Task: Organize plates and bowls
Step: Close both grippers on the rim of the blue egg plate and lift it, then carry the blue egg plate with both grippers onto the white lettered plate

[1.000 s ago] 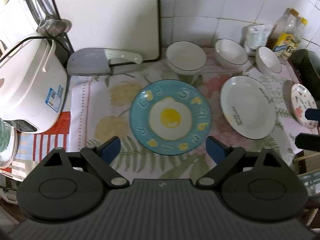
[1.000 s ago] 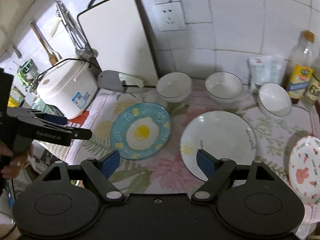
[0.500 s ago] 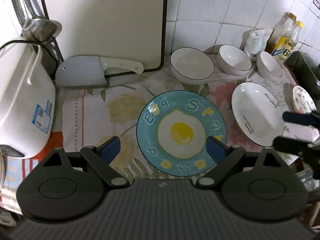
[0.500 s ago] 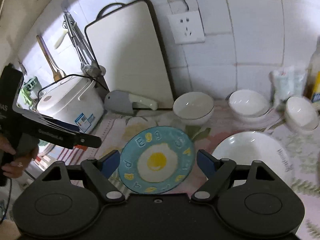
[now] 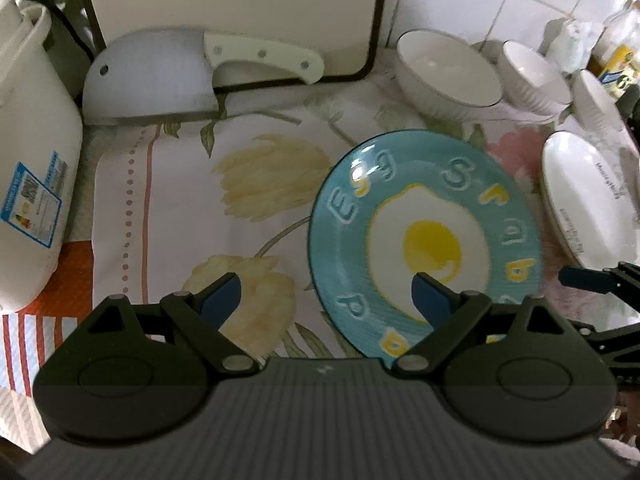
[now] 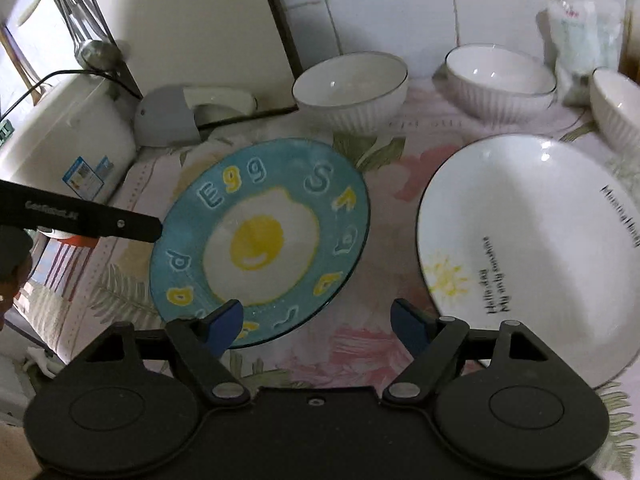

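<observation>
A blue plate with a fried-egg picture lies flat on the floral cloth. My left gripper is open and low over the plate's near left edge, its right finger above the egg. My right gripper is open, just off the plate's near right edge, with its left finger over the rim. A white plate with black lettering lies to the right. Three white ribbed bowls stand along the back wall.
A white rice cooker stands at the left. A cleaver lies in front of a white cutting board that leans on the tiled wall. Bottles and a bag stand at the back right.
Both grippers have moved down and closer to the blue plate. The left gripper has shifted left, so the plate now lies under its right finger. Both stay open.
</observation>
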Motion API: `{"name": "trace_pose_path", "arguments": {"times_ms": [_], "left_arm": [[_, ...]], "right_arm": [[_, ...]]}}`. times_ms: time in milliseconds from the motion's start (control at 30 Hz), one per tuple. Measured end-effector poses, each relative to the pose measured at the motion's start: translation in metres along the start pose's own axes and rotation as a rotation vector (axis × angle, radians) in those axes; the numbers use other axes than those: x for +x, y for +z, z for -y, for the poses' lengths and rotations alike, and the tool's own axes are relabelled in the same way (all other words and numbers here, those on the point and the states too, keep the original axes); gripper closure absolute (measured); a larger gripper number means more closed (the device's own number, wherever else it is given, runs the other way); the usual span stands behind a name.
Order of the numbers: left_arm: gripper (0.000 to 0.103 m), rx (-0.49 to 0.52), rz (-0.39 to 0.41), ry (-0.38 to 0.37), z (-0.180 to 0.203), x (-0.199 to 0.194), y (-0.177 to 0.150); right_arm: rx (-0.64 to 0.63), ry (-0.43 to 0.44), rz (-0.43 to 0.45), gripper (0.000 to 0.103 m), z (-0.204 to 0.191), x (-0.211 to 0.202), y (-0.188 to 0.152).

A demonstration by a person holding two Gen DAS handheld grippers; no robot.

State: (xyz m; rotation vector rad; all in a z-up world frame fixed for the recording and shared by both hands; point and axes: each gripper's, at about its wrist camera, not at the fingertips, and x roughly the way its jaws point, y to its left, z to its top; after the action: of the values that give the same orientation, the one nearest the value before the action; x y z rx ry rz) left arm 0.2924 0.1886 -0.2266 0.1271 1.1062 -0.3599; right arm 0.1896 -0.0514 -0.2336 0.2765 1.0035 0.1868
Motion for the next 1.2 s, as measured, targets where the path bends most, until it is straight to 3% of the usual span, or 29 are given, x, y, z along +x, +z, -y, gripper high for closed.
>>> {"name": "trace_pose_path", "arguments": {"times_ms": [133, 200, 333, 400, 467, 733, 933, 1200], "left_arm": [[0.014, -0.004, -0.015, -0.002, -0.006, 0.018, 0.0], [0.017, -0.004, -0.011, -0.011, -0.007, 0.025, -0.002], [0.048, -0.023, -0.027, -0.028, -0.007, 0.038, -0.001], [0.054, -0.046, -0.016, -0.043, -0.005, 0.041, -0.002], [0.074, -0.044, -0.002, -0.071, -0.002, 0.04, -0.003], [0.073, -0.045, -0.022, -0.044, 0.004, 0.04, -0.001], [0.073, -0.031, -0.042, -0.101, 0.007, 0.027, -0.008], [0.073, -0.016, -0.014, -0.123, 0.025, -0.012, -0.021]], "right_arm": [[0.018, 0.04, 0.007, 0.029, -0.002, 0.014, 0.001], [0.022, 0.019, 0.037, 0.043, -0.004, 0.018, 0.003], [0.071, -0.002, 0.047, 0.054, -0.001, 0.029, 0.007], [0.099, -0.011, 0.05, 0.06, 0.002, 0.031, 0.007], [0.128, -0.01, 0.061, 0.063, 0.004, 0.032, 0.007], [0.132, -0.009, 0.049, 0.079, 0.011, 0.033, 0.007], [0.064, -0.048, 0.056, 0.08, 0.004, 0.015, 0.013], [0.037, -0.07, 0.046, 0.08, -0.002, -0.024, 0.018]]}}
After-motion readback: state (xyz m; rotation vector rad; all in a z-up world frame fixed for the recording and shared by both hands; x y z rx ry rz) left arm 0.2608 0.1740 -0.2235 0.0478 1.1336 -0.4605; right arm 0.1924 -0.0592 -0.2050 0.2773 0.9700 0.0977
